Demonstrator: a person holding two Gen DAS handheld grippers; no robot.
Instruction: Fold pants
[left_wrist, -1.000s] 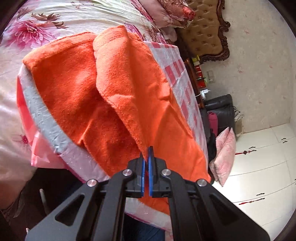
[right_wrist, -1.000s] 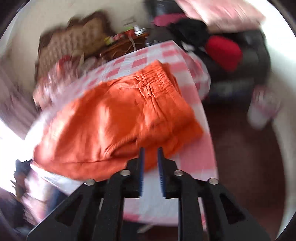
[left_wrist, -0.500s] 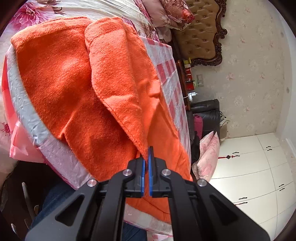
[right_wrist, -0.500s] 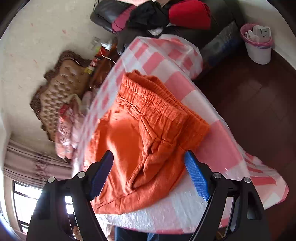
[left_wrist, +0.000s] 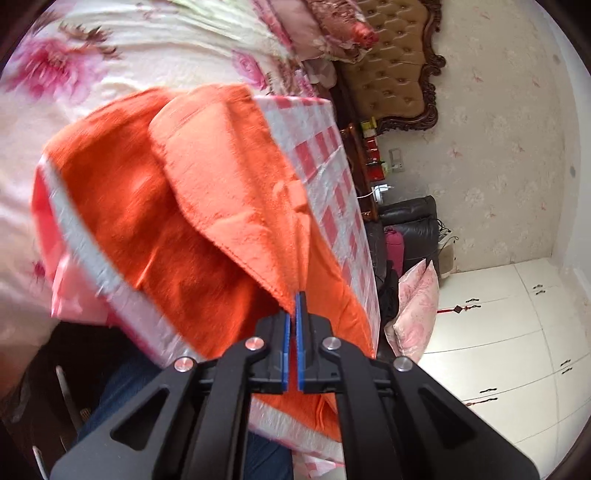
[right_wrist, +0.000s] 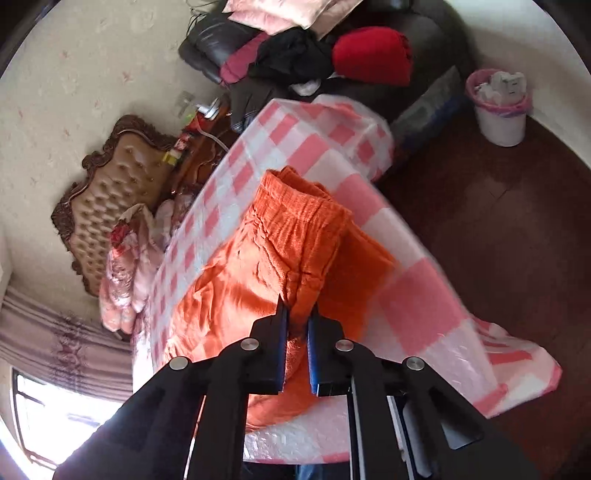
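Observation:
The orange pants (left_wrist: 155, 221) lie on a table with a pink and white checked cloth (left_wrist: 325, 184). My left gripper (left_wrist: 294, 306) is shut on the hem corner of one pant leg and holds that leg lifted above the rest of the fabric. In the right wrist view the pants (right_wrist: 280, 258) show their gathered elastic waistband (right_wrist: 295, 199) at the far end. My right gripper (right_wrist: 297, 317) is shut on a raised fold of the pants near the waist, on the side towards me.
A bed with a floral cover (left_wrist: 129, 55) and a tufted brown headboard (left_wrist: 388, 66) lies beyond the table. A dark sofa with piled clothes (right_wrist: 295, 55) and a white bin (right_wrist: 498, 107) stand on the dark floor. White cabinets (left_wrist: 498, 332) are at the right.
My right gripper has gone from wide open to shut on the pants near the waist. My left gripper keeps its hold on the leg hem and its view has shifted and blurred.

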